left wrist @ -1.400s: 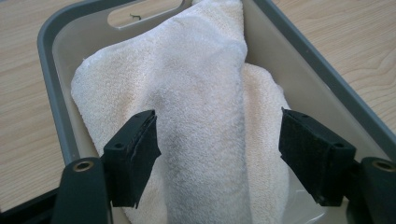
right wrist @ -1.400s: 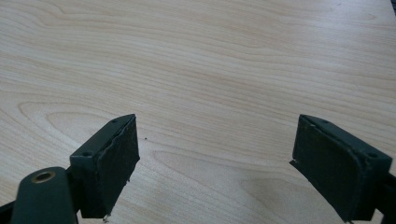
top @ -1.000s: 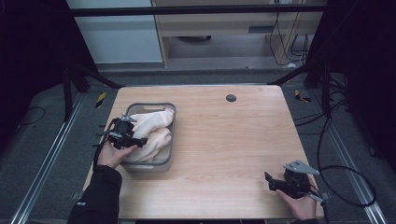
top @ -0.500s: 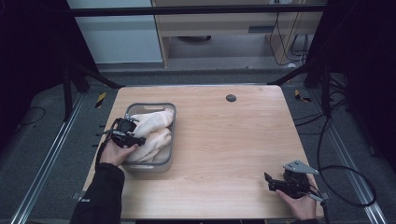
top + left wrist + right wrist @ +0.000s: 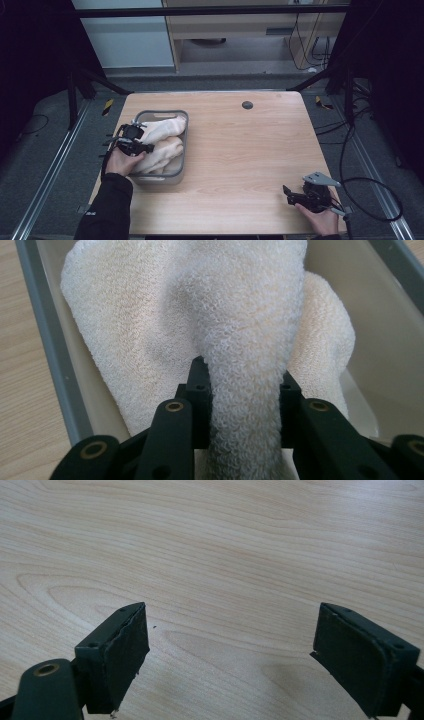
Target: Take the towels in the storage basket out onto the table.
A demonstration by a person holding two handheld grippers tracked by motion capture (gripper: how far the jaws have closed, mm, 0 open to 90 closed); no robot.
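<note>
While its two black jaws are pinching a raised fold of the cream towel [image 5: 250,340], the left gripper [image 5: 242,390] is sitting over the grey bin [image 5: 181,150], with the fold standing up between the pads and the rest of the cloth lying crumpled inside the bin. Grey walls are showing on both sides of the cloth in the left gripper view (the near wall is running just beside the towel's edge). One bin is resting toward the left edge of the wooden table [image 5: 240,150], and the towel is bulging above its rim; whether this is one towel or two bunched together, I cannot tell. The left hand [image 5: 120,161] is gripping its tool at the bin's left side.

Well apart from the bin, near the table's front right corner, the right gripper [image 5: 232,650] is hovering with jaws spread wide and nothing between them, bare wood lying beneath. One small dark disc [image 5: 247,105] is sitting beyond the bin, toward the far edge.
</note>
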